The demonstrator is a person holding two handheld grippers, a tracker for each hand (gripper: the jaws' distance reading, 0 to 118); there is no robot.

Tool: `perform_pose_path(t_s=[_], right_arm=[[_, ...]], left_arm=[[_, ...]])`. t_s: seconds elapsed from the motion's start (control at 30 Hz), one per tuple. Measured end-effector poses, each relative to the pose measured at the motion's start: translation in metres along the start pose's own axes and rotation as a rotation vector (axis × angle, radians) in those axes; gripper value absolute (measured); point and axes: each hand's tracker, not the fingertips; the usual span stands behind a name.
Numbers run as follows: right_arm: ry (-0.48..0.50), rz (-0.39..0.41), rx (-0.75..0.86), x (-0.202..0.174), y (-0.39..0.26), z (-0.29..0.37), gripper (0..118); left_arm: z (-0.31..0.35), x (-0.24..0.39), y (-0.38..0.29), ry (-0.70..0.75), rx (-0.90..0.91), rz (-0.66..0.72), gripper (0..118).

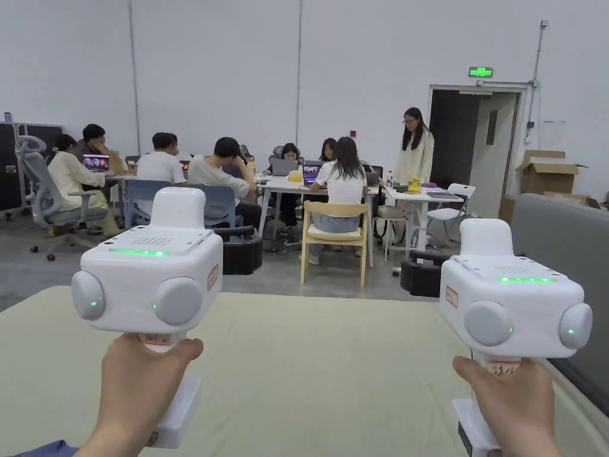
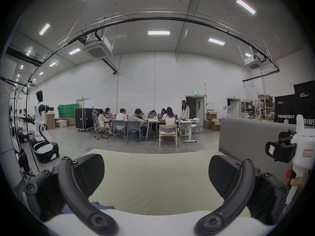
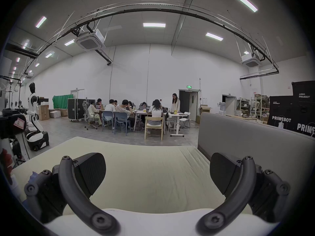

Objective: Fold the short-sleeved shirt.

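Pale green table [image 1: 309, 369], blue cloth [image 2: 102, 207] mostly hidden; left gripper [image 2: 156, 176], right gripper [image 3: 157, 175], jaws spread.

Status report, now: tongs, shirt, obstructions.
Left tongs open, right tongs open, both raised over the pale green table cover. Blue cloth, maybe the shirt, at the near left edge, ungrasped. Nothing between the tongs.

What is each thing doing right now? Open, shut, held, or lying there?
Left gripper: open, holding nothing, held up over the bed.
Right gripper: open, holding nothing.
Bed: covered by a flat pale sheet.
Blue cloth: lying at the bed's near edge, untouched.
Far door: open.
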Motion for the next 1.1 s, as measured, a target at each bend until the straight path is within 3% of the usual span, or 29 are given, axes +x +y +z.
perform_pose_path(t_s=[1.1], right_arm=[[0.015, 0.039, 0.006, -0.0082, -0.0042, 0.0044, 118]], left_arm=[[-0.0074, -0.0075, -0.0048, 0.0, -0.014, 0.011, 118]])
